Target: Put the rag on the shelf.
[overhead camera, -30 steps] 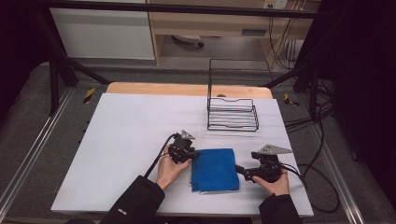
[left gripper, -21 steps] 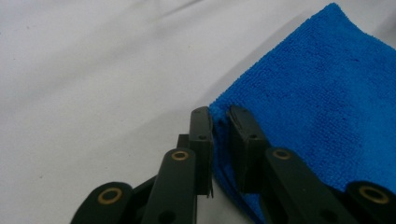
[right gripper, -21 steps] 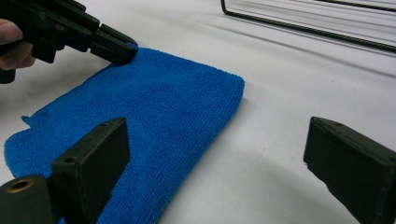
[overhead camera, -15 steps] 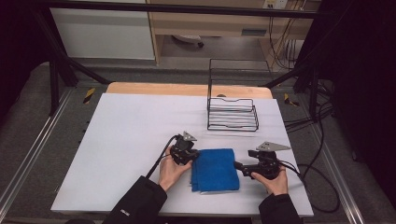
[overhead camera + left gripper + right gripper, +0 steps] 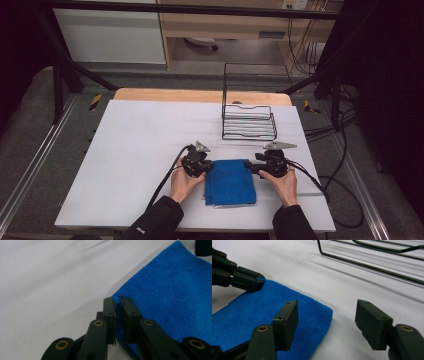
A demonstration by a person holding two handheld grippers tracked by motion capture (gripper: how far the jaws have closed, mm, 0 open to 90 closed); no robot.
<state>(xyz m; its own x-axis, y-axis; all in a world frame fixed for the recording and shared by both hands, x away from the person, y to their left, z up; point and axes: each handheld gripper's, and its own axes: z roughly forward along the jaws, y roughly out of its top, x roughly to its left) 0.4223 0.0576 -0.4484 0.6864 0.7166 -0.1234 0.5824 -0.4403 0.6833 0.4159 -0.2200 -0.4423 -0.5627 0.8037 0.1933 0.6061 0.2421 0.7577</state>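
Blue fuzzy folded cloth lies square beside thin wire rack.

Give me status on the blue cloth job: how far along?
Done: blue cloth lies folded on the white table; left tongs are clamped on its far corner. In hand: right tongs have been closing around the other far corner, pads not yet pressing. Left: grip it, then lift or fold.

Cloth on table, between both claws; wire rack behind it.
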